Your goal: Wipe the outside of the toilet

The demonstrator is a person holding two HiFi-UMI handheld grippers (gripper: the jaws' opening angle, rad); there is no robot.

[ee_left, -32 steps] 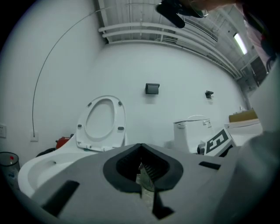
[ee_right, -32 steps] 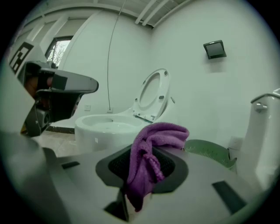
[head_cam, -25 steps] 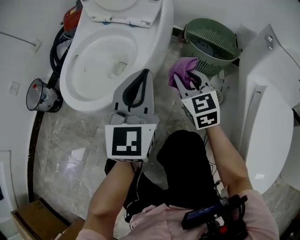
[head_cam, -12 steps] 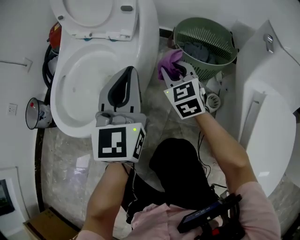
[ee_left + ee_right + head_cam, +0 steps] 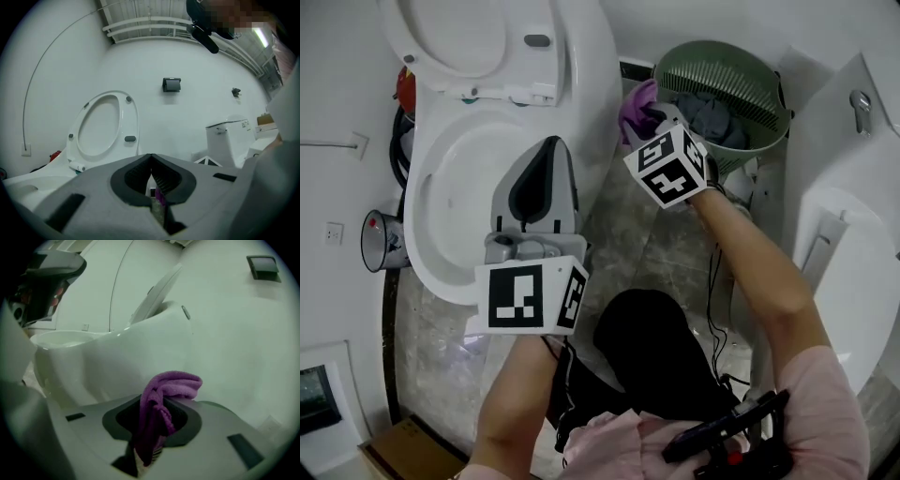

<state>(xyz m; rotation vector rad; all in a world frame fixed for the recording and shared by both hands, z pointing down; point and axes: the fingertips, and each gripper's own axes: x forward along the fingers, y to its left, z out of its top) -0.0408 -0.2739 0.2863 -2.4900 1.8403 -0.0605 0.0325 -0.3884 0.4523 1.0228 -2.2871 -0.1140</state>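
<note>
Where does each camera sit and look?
Head view: on the person's head, looking down at the toilet, forearms, left hand-held gripper and right hand-held gripper.
Left gripper view: on the left one, facing the raised lid; shut jaws show.
Right gripper view: on the right one, facing the toilet's side; jaws clamp the purple cloth.
Head and right gripper views share that cloth.

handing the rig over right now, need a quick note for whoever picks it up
Left gripper: shut, empty, hanging over the rim of the toilet bowl.
Right gripper: shut on the purple cloth, at the toilet's right outer side near the back, beside the green basket. Whether the cloth touches the porcelain is not clear.
Done: cloth gripped and brought to the toilet. How much is already wiped can't be told.
Left: wipe the outside, probably starting on this right flank.
</note>
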